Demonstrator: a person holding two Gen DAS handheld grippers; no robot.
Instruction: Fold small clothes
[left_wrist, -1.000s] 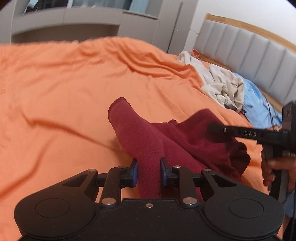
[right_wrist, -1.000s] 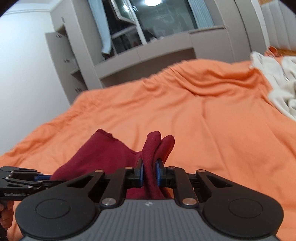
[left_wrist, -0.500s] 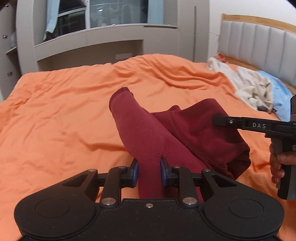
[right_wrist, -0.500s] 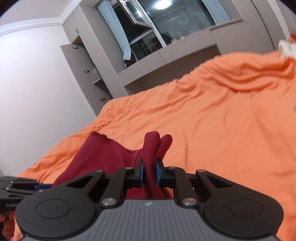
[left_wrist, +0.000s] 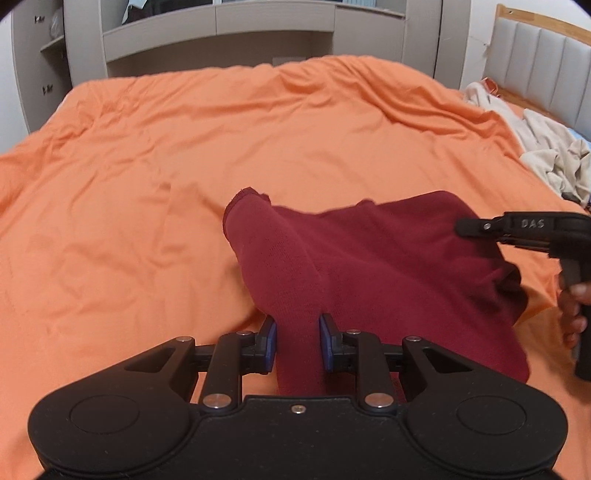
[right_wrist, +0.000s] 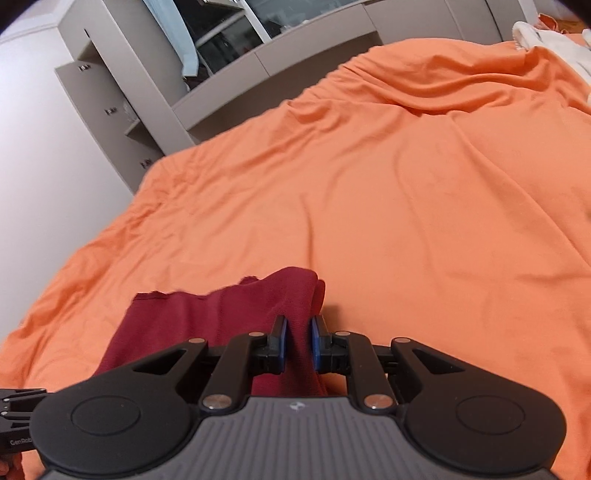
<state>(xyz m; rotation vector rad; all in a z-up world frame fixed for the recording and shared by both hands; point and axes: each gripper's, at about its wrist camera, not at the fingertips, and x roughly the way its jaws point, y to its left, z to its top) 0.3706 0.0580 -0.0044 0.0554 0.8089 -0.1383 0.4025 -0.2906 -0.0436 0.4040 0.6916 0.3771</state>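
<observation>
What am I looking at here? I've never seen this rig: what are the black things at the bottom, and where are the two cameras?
There is no robot. A person holds a hand-operated two-finger gripper in each hand, and each carries a wide-angle camera looking along its fingers, so the black shape at the bottom of each picture is that gripper's own body. One picture is from the left gripper, the other from the right gripper. Both are shut on the same dark red garment, holding it over a bed with an orange cover. In the left view the right gripper and the hand holding it show at the right edge. Pale clothes lie near the headboard.
</observation>
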